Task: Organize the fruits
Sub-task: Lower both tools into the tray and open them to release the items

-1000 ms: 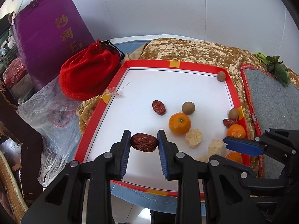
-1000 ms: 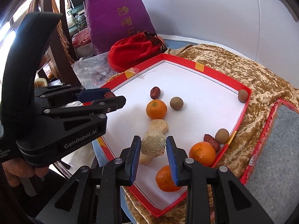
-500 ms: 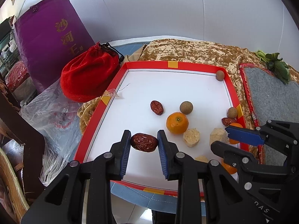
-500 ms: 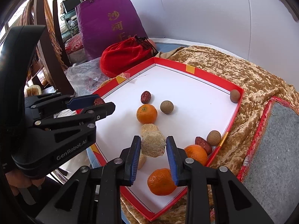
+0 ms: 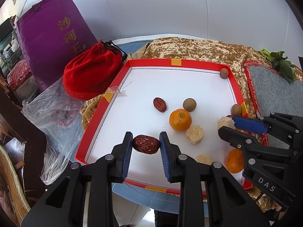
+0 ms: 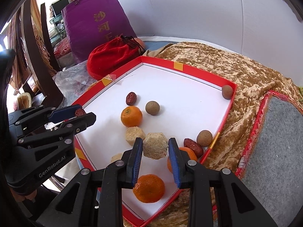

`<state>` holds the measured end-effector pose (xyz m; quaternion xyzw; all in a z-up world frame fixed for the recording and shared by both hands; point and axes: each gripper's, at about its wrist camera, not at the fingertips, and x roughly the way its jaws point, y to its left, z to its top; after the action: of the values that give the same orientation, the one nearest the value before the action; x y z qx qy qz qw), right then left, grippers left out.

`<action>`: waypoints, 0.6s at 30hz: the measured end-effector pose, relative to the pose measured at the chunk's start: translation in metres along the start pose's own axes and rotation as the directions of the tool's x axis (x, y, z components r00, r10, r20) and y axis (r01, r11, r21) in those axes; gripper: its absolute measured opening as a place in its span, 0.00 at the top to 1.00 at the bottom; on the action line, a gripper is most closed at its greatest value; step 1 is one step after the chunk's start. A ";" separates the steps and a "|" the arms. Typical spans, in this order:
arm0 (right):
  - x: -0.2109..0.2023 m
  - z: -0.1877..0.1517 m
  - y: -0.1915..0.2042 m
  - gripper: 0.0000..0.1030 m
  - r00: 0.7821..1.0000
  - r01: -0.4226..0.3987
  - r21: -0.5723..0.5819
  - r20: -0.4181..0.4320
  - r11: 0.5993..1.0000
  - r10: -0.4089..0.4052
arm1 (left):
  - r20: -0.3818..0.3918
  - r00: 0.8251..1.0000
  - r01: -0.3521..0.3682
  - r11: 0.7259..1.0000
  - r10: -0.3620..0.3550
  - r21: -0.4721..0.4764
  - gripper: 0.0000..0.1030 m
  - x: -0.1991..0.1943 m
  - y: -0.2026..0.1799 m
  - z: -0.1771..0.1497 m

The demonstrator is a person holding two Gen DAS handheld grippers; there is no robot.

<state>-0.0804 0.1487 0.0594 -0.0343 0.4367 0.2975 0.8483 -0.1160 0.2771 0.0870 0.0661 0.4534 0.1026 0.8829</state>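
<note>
- Gripping a wrinkled red date (image 5: 145,144) between blue-padded fingers (image 5: 127,155), the left gripper (image 5: 145,152) hangs above the near left part of the red-rimmed white tray (image 5: 151,63).
- Right gripper (image 6: 155,158): fingers (image 6: 136,159) clamped on a pale hexagonal block (image 6: 155,148), held over the tray's near right side.
- Counted on the tray: three mandarins, one beside a brown round fruit (image 6: 152,108); three such brown fruits; two loose dates; two more pale blocks.
- Both grippers reach in from the tray's near edge, side by side and apart, angled down.
- A red pouch (image 5: 90,73) and purple bag (image 5: 53,36) sit beyond the tray's left rim.
</note>
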 end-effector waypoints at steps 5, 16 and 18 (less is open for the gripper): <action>0.001 0.000 0.001 0.72 1.000 0.005 -0.007 0.005 1.000 -0.005 | 0.000 1.000 -0.004 1.000 0.004 0.000 0.74 0.000 -0.003 0.001; -0.004 0.002 0.001 0.70 1.000 0.003 -0.008 0.021 1.000 -0.003 | -0.023 0.999 -0.025 0.999 0.025 -0.021 0.74 0.003 -0.007 -0.003; -0.007 0.003 0.000 0.70 0.999 0.007 -0.008 0.035 1.000 -0.007 | -0.015 1.000 -0.027 0.999 0.026 -0.031 0.74 0.001 -0.006 -0.003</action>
<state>-0.0818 0.1465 0.0666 -0.0343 0.4205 0.2970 0.8566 -0.1170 0.2712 0.0835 0.0578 0.4572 0.1218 0.8791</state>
